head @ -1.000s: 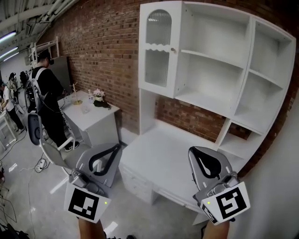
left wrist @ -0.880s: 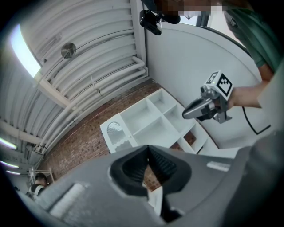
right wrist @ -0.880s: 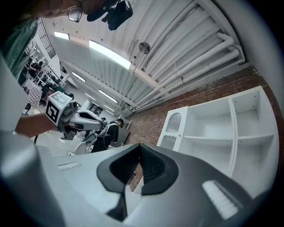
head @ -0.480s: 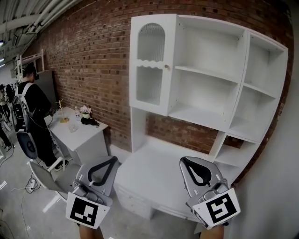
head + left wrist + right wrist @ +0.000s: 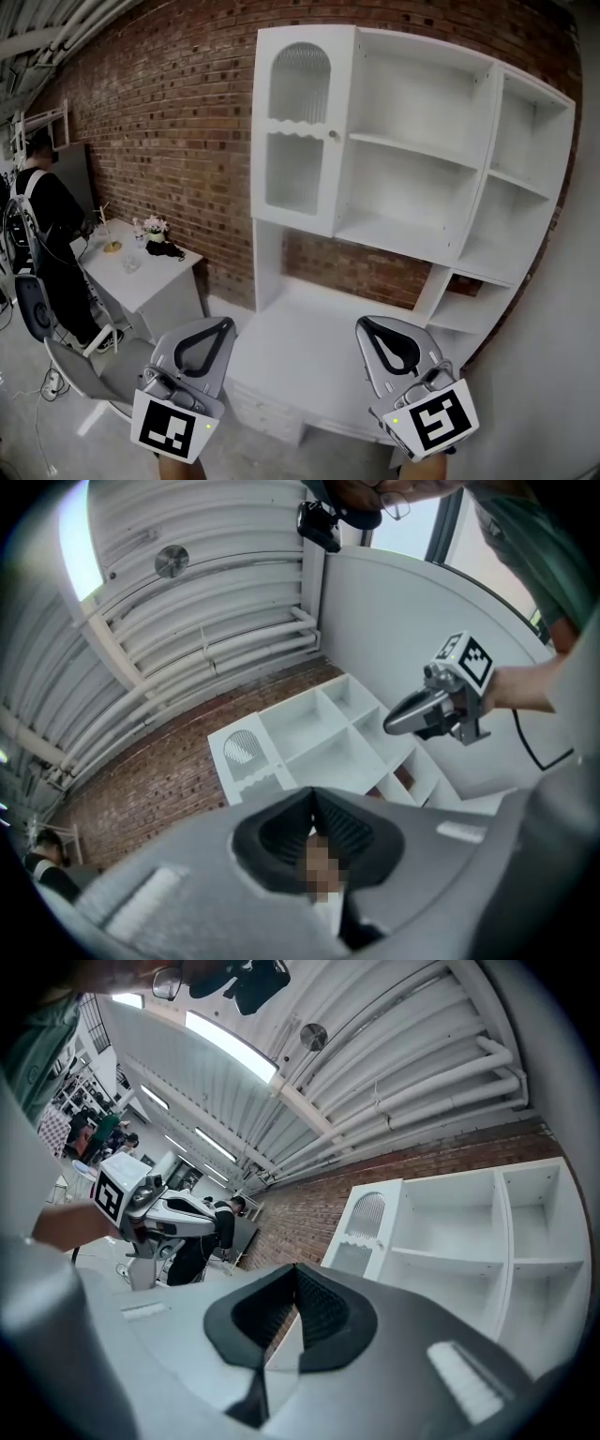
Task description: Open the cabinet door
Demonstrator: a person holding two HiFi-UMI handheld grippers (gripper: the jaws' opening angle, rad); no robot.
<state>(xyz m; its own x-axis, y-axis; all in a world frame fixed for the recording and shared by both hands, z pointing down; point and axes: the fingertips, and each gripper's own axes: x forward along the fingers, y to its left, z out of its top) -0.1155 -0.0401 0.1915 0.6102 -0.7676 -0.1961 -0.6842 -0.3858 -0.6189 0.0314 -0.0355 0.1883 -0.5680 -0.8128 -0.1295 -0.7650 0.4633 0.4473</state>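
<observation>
I had nothing done yet: the door (image 5: 298, 131) stood shut. My left hand-held gripper (image 5: 223, 326) and right hand-held gripper (image 5: 366, 326) were both closed, empty, well short of it.

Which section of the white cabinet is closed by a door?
The top-left section: a door with arched ribbed glass and a small knob covers it. The others are open shelves.
</observation>
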